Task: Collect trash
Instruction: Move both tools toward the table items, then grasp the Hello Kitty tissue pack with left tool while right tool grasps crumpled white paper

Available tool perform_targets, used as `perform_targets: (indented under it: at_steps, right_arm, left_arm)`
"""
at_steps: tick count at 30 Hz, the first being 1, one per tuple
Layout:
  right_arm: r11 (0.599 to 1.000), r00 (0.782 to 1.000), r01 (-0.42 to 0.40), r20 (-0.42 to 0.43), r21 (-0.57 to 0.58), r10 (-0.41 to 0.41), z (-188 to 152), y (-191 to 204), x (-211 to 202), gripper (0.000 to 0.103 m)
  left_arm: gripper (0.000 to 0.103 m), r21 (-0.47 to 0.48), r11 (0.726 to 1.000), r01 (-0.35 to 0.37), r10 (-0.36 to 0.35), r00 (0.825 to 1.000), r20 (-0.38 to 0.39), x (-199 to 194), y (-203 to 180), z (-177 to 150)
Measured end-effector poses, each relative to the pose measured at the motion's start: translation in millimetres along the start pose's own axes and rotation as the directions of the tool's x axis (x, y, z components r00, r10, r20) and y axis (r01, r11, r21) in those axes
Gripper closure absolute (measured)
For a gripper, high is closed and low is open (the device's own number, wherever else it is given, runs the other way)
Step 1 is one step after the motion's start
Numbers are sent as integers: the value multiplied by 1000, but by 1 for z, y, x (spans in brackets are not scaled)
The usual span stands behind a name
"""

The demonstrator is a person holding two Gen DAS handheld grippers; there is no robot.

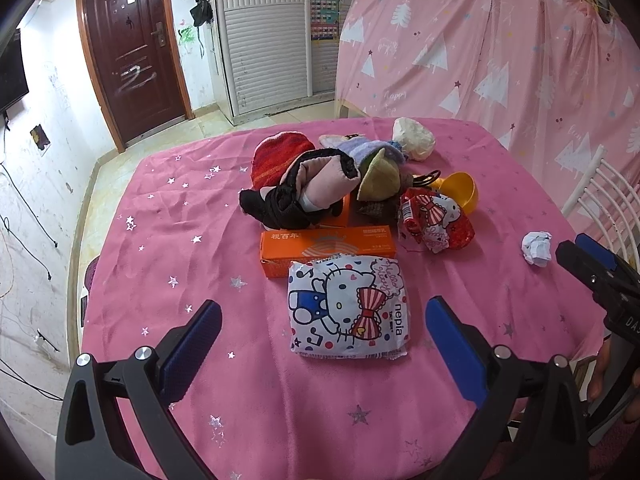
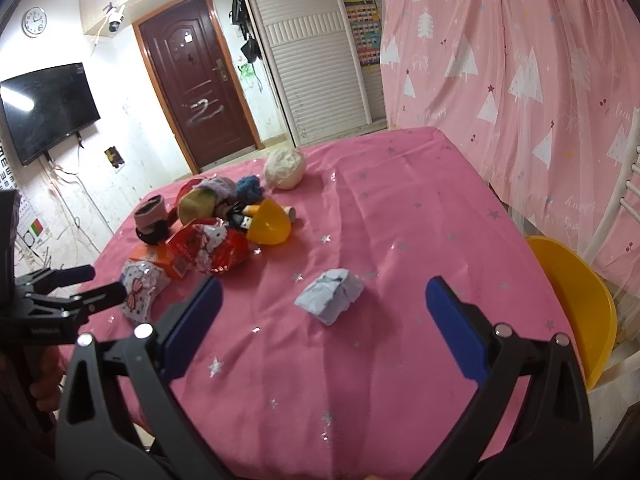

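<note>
— Where's the trash?

— A crumpled paper ball [image 2: 330,295] lies on the pink tablecloth [image 2: 400,208], just ahead of the right gripper [image 2: 323,320], whose jaws stand wide apart, holding nothing.

— And the other side?

— The left gripper [image 1: 323,344] is spread too, with a tissue pack [image 1: 348,306] before it (an orange box [image 1: 326,250] just behind). The pile [image 1: 320,176] beyond looks like socks, perhaps.

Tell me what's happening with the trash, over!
Left gripper open, empty, over tissue pack. Right gripper open, empty, lined up on crumpled paper. Paper lies alone on tablecloth; nothing in the way.
</note>
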State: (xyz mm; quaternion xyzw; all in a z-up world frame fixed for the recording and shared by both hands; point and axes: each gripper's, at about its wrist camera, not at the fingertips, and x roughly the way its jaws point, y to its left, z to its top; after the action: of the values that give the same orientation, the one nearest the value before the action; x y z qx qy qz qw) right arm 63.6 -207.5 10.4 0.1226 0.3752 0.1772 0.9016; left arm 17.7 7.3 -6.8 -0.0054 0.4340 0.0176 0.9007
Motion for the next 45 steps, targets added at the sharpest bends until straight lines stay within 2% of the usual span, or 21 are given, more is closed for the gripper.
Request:
perform_targets:
  at_steps: [10,19,21,23,28,30,31,32,35,37,41,45]
  right_arm:
    - [999,1000,12,-20,-40,-12,1,8,12,6]
    - [997,997,37,-58,-61,-41,3,7,31,6]
    - [997,996,50,-69,-65,-55,3,6,35,12]
    - [996,994,56,-92,-71,-62,2,5,41,26]
    - [988,988,98,-104,-120,-111,0,9,48,38]
    - [981,986,130,-90,-145,-144,-1,10,49,49]
    - [977,983,151,-80,-153,-165,-1,10,48,63]
    - [974,981,165,-72,-153,-177,-2,9,48,69]
    - [982,986,142,-73,-128,-152,0,2,46,70]
    - [984,987,131,-75,-118,-140,0,0,45,70]
    - [990,993,103,-55,-93,-108,2,-5,35,70]
    - [992,995,101,-19,-70,-102,6,-13,22,70]
  left_arm:
    - [8,-15,1000,11,-12,999,-36,20,0,4]
    - [22,-30,1000,-5,3,997,-73,39,2,7]
    - [23,-30,1000,0,-2,997,-82,43,2,8]
    - [23,-30,1000,2,-5,996,-85,45,1,9]
    - [24,-16,1000,5,-7,996,-91,50,-2,8]
    - [29,-16,1000,5,-6,996,-89,52,-4,7]
    - [37,-13,1000,0,-1,997,-83,51,-5,7]
    - [47,-13,1000,1,-2,997,-81,50,-6,7]
    - [68,-17,1000,16,-17,996,-83,48,-11,10]
    - [76,-15,1000,13,-14,997,-81,46,-14,9]
    - [84,1,1000,0,0,998,-59,36,-21,9]
    - [85,7,1000,26,-26,999,-19,19,-27,15]
